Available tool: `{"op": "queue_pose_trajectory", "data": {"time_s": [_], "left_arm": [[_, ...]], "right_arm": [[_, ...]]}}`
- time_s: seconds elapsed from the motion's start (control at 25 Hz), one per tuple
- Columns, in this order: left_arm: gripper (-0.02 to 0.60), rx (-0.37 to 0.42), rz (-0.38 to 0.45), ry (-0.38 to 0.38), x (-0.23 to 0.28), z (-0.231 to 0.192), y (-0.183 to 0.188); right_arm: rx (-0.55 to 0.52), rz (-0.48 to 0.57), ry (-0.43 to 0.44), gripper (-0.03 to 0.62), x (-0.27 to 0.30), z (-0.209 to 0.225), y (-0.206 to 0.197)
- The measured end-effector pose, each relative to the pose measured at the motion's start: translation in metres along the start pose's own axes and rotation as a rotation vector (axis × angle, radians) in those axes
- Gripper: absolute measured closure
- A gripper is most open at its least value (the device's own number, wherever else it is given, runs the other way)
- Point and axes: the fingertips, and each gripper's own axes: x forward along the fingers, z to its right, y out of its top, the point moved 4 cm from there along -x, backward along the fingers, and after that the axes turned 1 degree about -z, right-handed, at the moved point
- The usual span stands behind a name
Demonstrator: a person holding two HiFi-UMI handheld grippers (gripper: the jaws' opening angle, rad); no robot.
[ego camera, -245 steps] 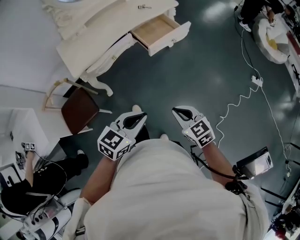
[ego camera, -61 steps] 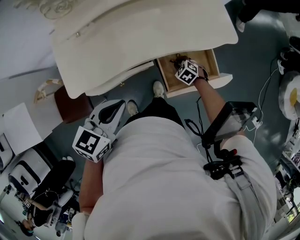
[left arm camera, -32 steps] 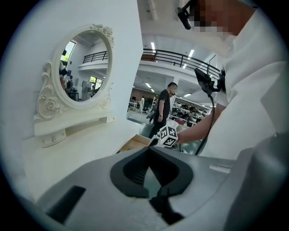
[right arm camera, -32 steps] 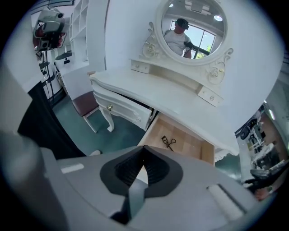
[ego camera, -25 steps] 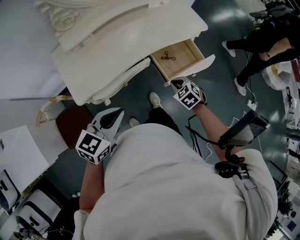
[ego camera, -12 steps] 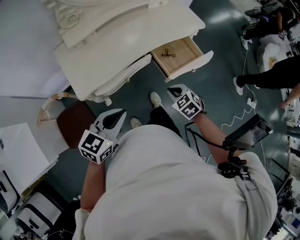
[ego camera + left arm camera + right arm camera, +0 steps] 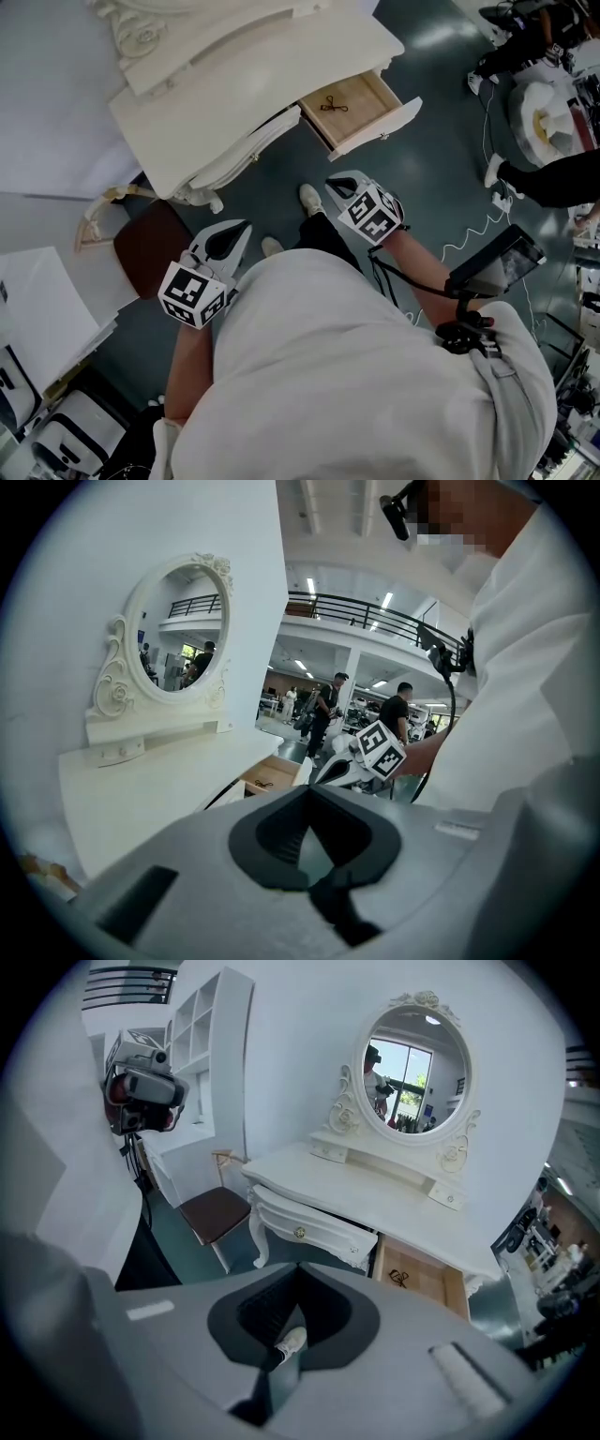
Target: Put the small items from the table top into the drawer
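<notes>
A small dark item [image 7: 330, 105] lies inside the open wooden drawer [image 7: 389, 120] of the white dressing table [image 7: 253, 66]. The table top shows nothing loose on it. My right gripper [image 7: 331, 181] hangs in the air below the drawer front, apart from it, shut and holding nothing. My left gripper [image 7: 246, 226] is held near my body at the left, also shut and holding nothing. The left gripper view shows the drawer [image 7: 272, 772], the item [image 7: 265, 783] and my right gripper [image 7: 337, 766]. In the right gripper view the drawer [image 7: 427, 1283] holds the item [image 7: 398, 1279].
A brown-seated chair [image 7: 155, 242] stands left of the table. An oval mirror [image 7: 412, 1063] rises at the table's back. A white cable [image 7: 478, 225] trails over the dark floor at the right. Other people [image 7: 553, 178] stand at the right edge.
My right gripper has drawn back from the drawer toward my body, leaving the dark item in the drawer. The left gripper has barely moved.
</notes>
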Motion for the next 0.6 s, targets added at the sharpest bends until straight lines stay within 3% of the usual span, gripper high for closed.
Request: {"op": "queue_pose_trajectory", "data": {"time_s": [0.6], "left_arm": [[0.581, -0.02, -0.012, -0.001, -0.002, -0.002, -0.009]], "right_arm": [[-0.023, 0.01, 0.036, 0.594, 0.003, -0.018, 0.011]]}}
